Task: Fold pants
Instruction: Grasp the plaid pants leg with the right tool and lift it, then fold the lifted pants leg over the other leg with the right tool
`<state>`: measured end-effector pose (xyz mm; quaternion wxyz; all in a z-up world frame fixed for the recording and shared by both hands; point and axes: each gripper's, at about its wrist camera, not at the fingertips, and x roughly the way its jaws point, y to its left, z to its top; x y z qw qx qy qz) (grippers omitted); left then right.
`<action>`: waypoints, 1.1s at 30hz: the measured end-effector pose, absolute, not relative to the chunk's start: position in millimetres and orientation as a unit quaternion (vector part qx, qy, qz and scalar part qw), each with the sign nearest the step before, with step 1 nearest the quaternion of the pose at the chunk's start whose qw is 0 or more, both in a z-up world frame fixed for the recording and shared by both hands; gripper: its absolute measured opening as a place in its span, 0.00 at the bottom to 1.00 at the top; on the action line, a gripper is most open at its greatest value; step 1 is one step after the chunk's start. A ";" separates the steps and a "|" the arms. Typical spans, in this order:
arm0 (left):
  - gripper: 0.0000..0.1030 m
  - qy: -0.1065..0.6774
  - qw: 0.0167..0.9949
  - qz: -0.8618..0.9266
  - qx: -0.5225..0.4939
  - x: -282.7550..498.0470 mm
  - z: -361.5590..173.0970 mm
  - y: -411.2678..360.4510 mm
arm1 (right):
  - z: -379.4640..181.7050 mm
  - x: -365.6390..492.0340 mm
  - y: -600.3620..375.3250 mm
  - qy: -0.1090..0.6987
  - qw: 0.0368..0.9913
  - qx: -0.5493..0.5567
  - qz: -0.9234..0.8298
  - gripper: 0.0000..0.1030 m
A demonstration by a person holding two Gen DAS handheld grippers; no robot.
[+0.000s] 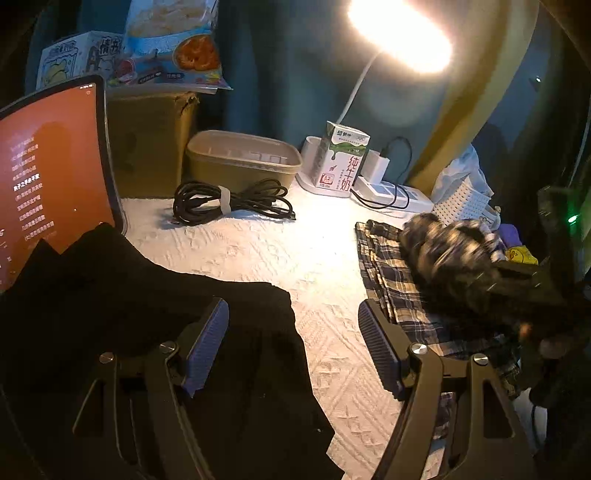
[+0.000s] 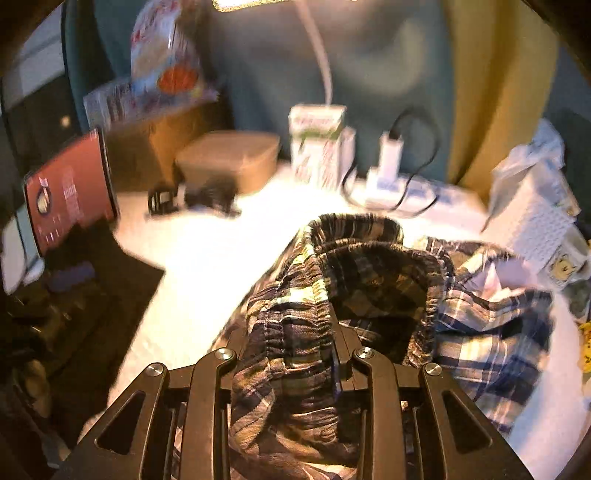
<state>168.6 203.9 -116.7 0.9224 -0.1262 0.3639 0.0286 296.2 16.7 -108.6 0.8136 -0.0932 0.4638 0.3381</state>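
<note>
Plaid pants (image 2: 369,280): right gripper (image 2: 291,332) clamps elastic waistband; left gripper (image 1: 291,347) wide open, empty. Lay waistband flat on leg end, edges aligned.

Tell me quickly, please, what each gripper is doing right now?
Left gripper: open, holding nothing, above the white cover.
Right gripper: closed on the plaid pants at the bunched waistband.

One pair of plaid pants (image 2: 295,325), one black garment (image 1: 122,295), one tablet (image 1: 51,177), one coiled black cable (image 1: 229,201), one lidded tub (image 1: 243,158), one milk carton (image 1: 341,158), one lit lamp (image 1: 399,33), two tools: left tool (image 1: 291,347), right tool (image 2: 291,354)
</note>
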 end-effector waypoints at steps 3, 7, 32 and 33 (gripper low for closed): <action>0.71 0.365 0.922 0.029 -0.122 167.4 -116.6 200.3 | -120.0 288.7 26.6 0.483 0.794 -0.099 0.355 0.71; 0.70 0.364 0.924 0.027 -0.117 168.4 -112.9 194.0 | -107.4 271.3 27.0 0.459 0.790 -0.090 0.395 0.89; 0.59 0.422 0.898 -0.117 0.044 267.5 -134.5 18.6 | -113.0 318.6 -178.3 0.437 0.852 0.044 0.284 0.89; 0.55 0.425 0.897 -0.114 0.032 269.3 -135.5 23.0 | -114.8 318.7 -182.1 0.438 0.852 0.047 0.284 0.89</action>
